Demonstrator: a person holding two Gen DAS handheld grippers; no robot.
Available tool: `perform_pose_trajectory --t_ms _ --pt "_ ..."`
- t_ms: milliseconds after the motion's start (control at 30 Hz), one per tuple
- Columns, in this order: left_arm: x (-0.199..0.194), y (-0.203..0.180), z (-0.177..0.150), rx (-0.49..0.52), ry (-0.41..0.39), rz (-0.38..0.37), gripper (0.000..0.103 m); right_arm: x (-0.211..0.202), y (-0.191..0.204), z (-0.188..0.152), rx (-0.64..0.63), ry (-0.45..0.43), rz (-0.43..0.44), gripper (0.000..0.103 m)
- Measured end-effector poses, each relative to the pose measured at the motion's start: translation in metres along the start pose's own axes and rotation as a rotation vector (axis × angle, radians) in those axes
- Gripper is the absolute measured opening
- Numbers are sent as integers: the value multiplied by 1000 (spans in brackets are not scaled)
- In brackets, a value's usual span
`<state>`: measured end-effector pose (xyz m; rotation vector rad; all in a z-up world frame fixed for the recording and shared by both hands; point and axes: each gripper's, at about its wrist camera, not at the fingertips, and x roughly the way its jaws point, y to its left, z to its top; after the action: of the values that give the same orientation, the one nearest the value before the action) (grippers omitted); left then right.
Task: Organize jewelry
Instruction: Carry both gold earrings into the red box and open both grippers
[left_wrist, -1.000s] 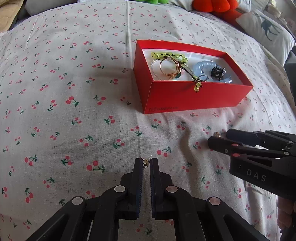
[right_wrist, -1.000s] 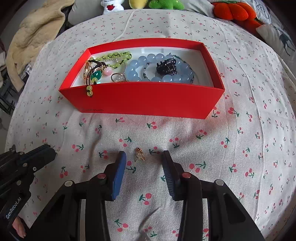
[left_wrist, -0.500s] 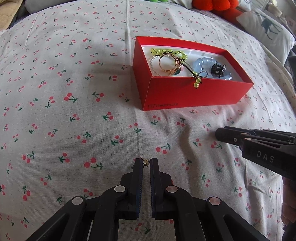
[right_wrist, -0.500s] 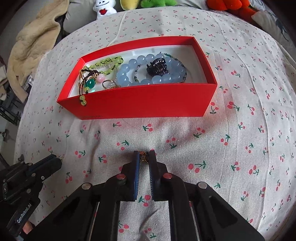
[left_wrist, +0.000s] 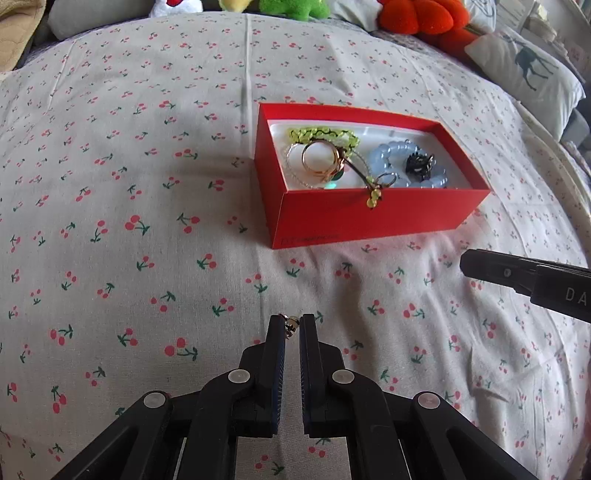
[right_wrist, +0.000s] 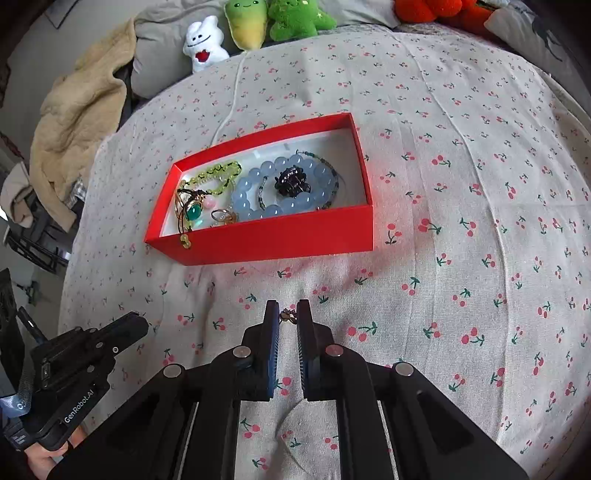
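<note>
While the left gripper (left_wrist: 291, 326) pinches a small gold earring (left_wrist: 291, 324) at its tips, the right gripper (right_wrist: 288, 315) grips a second tiny gold earring (right_wrist: 286, 316), both above the cherry-print bedspread (left_wrist: 147, 221), short of the red box (right_wrist: 280, 236) of bracelets and rings.

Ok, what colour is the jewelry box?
Red box, white inside; right wrist view shows it best.

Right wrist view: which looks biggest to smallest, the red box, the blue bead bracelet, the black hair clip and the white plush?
1. Red box
2. Blue bead bracelet
3. White plush, though it sits farther back, so its true size is unsure
4. Black hair clip
</note>
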<state>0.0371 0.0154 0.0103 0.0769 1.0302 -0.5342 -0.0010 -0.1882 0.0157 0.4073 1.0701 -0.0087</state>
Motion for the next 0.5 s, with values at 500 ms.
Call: perform_pose_trajectory --t_ms 500 --pt "-3 -55 51 42 -122 -111 2 -34 -22 26 102 -126 66 10"
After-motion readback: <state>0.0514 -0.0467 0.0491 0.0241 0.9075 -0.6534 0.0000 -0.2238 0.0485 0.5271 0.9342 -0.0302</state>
